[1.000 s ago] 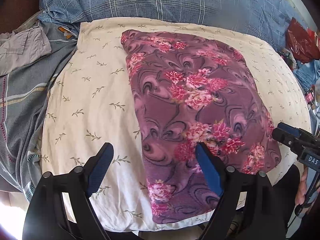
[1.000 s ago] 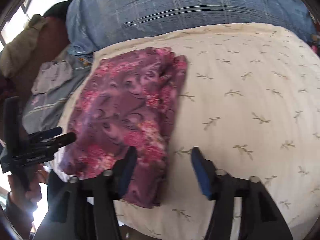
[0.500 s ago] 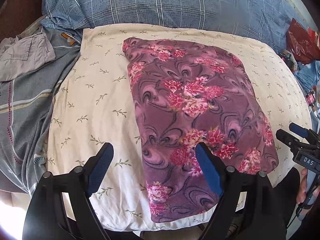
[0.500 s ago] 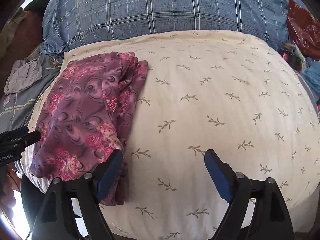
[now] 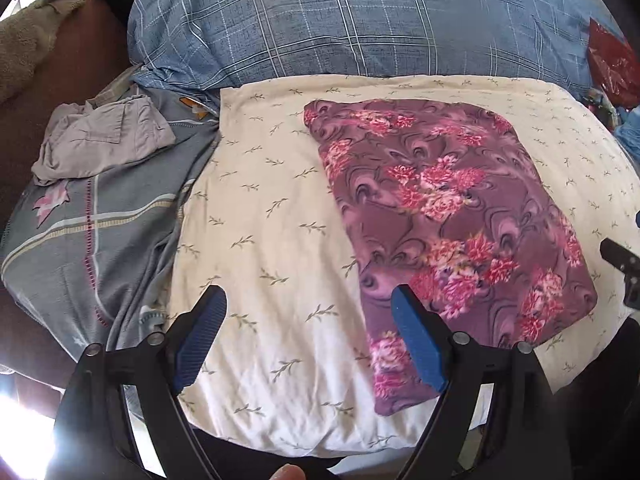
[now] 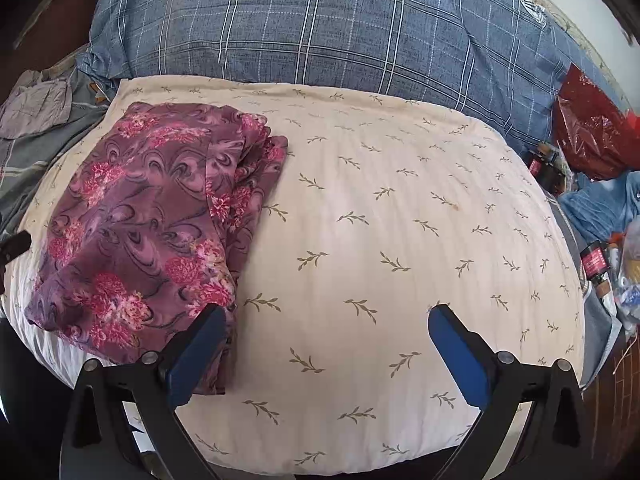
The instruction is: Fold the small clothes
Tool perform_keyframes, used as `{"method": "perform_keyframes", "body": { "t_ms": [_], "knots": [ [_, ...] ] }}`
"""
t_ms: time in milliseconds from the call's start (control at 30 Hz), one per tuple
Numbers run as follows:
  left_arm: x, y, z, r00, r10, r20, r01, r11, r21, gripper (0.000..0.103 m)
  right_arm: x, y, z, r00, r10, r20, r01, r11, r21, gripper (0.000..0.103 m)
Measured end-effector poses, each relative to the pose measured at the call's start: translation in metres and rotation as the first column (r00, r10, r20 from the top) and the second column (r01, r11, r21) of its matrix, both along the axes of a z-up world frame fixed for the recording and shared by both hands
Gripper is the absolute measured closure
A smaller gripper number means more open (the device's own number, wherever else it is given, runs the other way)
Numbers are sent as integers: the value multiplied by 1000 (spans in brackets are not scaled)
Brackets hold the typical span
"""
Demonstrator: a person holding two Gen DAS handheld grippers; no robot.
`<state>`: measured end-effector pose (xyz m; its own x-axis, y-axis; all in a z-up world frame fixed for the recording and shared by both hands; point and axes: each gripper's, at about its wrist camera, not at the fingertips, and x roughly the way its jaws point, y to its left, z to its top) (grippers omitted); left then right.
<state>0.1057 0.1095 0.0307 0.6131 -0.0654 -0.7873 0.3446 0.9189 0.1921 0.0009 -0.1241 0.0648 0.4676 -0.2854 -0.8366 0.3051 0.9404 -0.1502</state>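
A purple garment with pink flowers (image 5: pixel 444 220) lies folded in a rectangle on a cream pillow with a leaf print (image 5: pixel 272 216). In the right wrist view the garment (image 6: pixel 152 232) lies on the pillow's left side (image 6: pixel 400 240), its stacked folded edges facing right. My left gripper (image 5: pixel 308 320) is open and empty, above the pillow's near edge, its right finger over the garment's near left corner. My right gripper (image 6: pixel 324 332) is open and empty, to the right of the garment, its left finger over the garment's near edge.
A blue plaid pillow (image 5: pixel 360 20) lies behind the cream one. A grey garment (image 5: pixel 100 136) lies on a grey patterned sheet (image 5: pixel 80 232) at the left. A red plastic bag (image 6: pixel 592 132), small jars (image 6: pixel 596 264) and blue cloth (image 6: pixel 600 208) lie at the right.
Both grippers have pulled back from the garment and risen. The right gripper has swung right over the bare pillow and its jaws have opened wider. The garment has not moved.
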Motion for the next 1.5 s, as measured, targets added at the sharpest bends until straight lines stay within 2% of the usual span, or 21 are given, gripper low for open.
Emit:
{"method": "perform_keyframes", "body": {
  "t_ms": [233, 800, 1500],
  "knots": [
    [-10, 4, 0, 1000, -8, -25, 7, 999, -54, 18, -4, 6, 12, 999, 18, 35, -20, 999, 43, 1],
    [-34, -16, -4, 992, -117, -40, 115, 992, -56, 18, -11, 3, 18, 998, 1, 65, -5, 998, 58, 0],
    [-50, -30, 0, 984, -170, -50, 165, 982, -97, 18, -21, -2, 16, 998, -21, 52, 18, 998, 57, 0]
  ]
}}
